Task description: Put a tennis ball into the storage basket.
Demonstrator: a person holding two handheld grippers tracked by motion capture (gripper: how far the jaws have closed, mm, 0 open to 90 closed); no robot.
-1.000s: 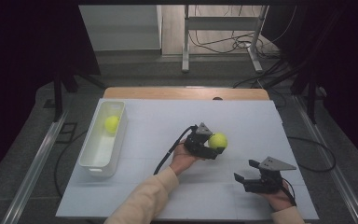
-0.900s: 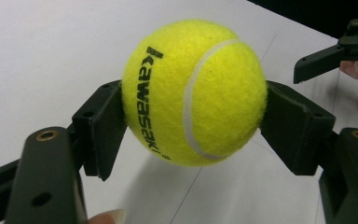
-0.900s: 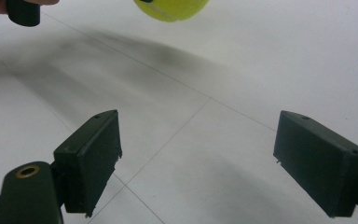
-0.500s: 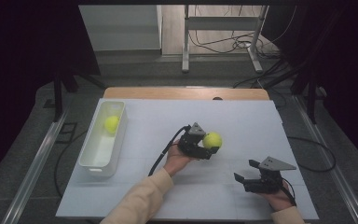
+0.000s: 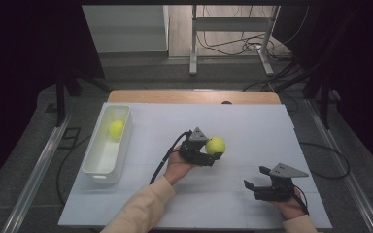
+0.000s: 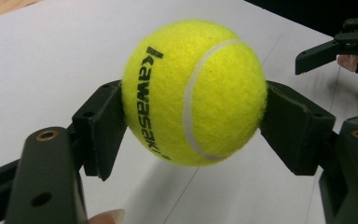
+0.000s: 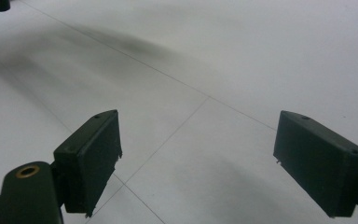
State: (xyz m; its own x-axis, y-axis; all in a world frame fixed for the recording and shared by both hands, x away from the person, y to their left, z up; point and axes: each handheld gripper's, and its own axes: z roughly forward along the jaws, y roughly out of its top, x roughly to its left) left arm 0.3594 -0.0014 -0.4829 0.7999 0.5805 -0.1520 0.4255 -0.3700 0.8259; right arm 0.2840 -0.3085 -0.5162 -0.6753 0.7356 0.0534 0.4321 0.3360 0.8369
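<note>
My left tool (image 5: 212, 156) grips the tennis ball (image 5: 215, 145) mid-desk, clear of the desk (image 5: 252, 126). The white bin (image 5: 94, 167) (one ball inside already) lies well off to its left. My right tool (image 5: 257, 186) rests wide, empty, farther away.

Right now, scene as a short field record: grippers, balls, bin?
left gripper: shut on ball, held above the table middle
held ball: yellow tennis ball, a jaw pressed on each side
right gripper: open, nothing between the jaws, near the table's front right
bin: white, at the table's left side
bin ball: second yellow ball, lying in the bin's far end
table: white top
</note>
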